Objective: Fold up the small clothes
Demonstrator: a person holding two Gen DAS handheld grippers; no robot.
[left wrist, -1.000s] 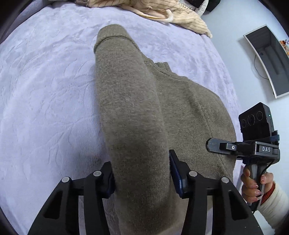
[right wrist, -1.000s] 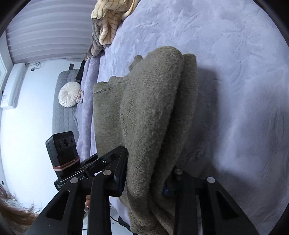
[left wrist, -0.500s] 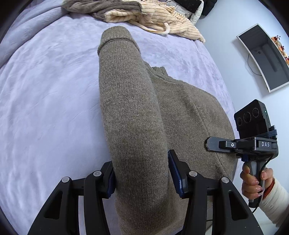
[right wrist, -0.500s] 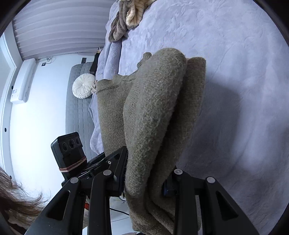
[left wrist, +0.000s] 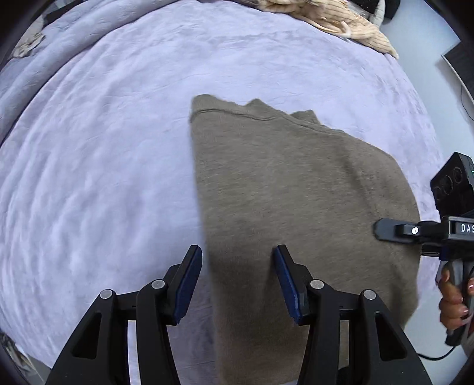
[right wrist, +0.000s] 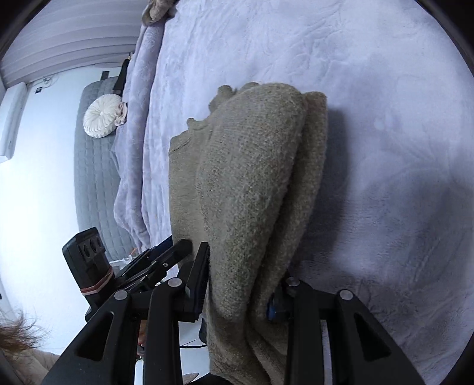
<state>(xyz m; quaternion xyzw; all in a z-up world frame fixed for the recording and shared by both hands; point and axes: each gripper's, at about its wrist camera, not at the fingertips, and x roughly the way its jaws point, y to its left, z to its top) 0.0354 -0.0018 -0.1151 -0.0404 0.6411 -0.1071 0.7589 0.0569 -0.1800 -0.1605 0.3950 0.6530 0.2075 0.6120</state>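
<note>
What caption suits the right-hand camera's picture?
Right gripper clamps a bunched brown sweater above a lilac bedspread.

You have one olive-brown knit sweater [left wrist: 296, 207] in front of you, spread on one lavender bedspread [left wrist: 103, 163]. You are working with two grippers: the left gripper [left wrist: 238, 278] and the right gripper [right wrist: 241, 284]. At the far edge of the bed you can count one cream ribbed garment [left wrist: 334, 17], in a heap. Beside the bed there is one grey quilted bench [right wrist: 94, 183], and on it one round white cushion [right wrist: 99, 115].
</note>
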